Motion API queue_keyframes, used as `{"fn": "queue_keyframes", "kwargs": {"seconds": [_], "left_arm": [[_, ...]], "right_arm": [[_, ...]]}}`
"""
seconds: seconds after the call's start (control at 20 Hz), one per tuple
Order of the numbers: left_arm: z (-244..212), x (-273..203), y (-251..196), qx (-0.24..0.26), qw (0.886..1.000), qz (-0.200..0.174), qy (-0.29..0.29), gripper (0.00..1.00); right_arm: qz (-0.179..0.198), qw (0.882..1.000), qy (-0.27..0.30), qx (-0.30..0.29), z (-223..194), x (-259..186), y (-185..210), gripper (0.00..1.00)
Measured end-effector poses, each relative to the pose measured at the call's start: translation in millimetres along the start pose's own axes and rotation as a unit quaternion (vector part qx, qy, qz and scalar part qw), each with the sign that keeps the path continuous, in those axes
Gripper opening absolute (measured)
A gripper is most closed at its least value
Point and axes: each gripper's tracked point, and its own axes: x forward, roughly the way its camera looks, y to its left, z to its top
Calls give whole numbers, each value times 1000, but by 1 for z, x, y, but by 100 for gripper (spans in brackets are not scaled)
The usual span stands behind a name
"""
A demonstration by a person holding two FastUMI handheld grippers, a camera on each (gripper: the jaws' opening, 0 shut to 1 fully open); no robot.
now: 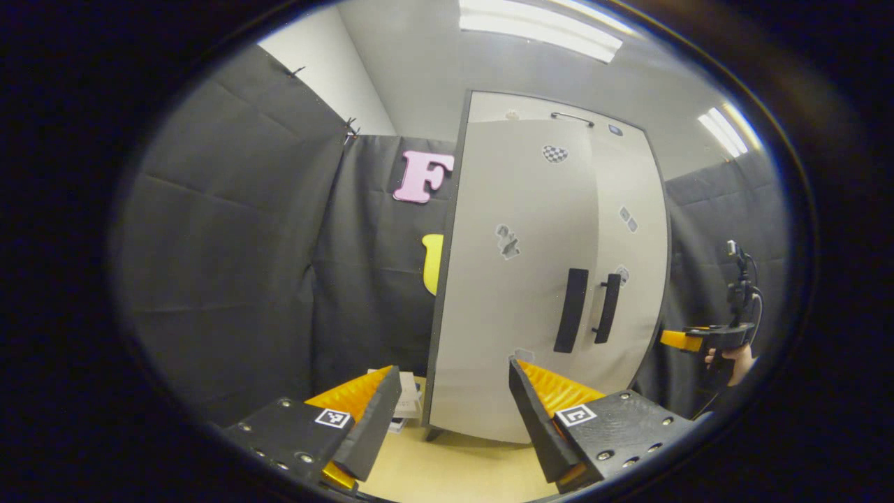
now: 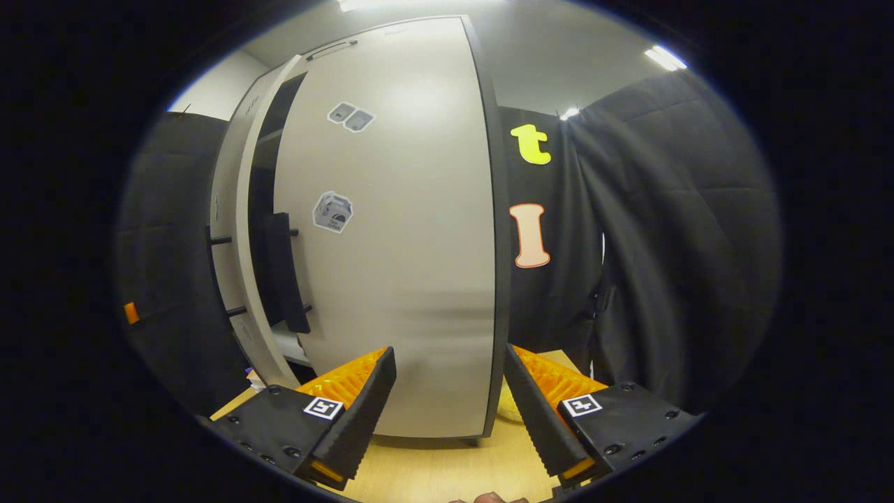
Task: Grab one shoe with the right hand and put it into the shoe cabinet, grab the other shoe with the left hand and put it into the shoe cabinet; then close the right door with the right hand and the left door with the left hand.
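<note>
In the left gripper view my left gripper (image 1: 454, 412) hangs with fingers apart, empty, before the shoe cabinet (image 1: 545, 279) – left door (image 1: 517, 279) looks nearly shut. In the right gripper view my right gripper (image 2: 450, 412) is spread too, empty, facing the right door (image 2: 398, 244); a dark gap shows beside it – pushing off-centre might bounce a door open again, I reckon.

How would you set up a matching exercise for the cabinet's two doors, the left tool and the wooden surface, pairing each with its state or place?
Column one:
1. left door
2. right door
3. left tool
4. wooden surface

Column two:
A. lies under the cabinet's feet
B. ajar, with a dark gap behind it
C. open, nothing between its fingers
D. looks shut against the cabinet

Pairs: 1-B, 2-D, 3-C, 4-A.
</note>
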Motion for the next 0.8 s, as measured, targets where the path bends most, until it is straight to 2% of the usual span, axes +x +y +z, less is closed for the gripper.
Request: {"fn": "queue_keyframes", "kwargs": {"seconds": [0.25, 0.4, 0.8], "left_arm": [[-7, -1, 11, 15, 1000, 6, 11, 90], [-14, -2, 38, 24, 999, 31, 26, 90], [-21, 5, 70, 5, 999, 13, 30, 90]], "right_arm": [[-2, 1000, 5, -8, 0, -1, 14, 98], [-1, 1000, 5, -7, -1, -4, 22, 98], [-27, 999, 11, -14, -6, -21, 39, 98]]}}
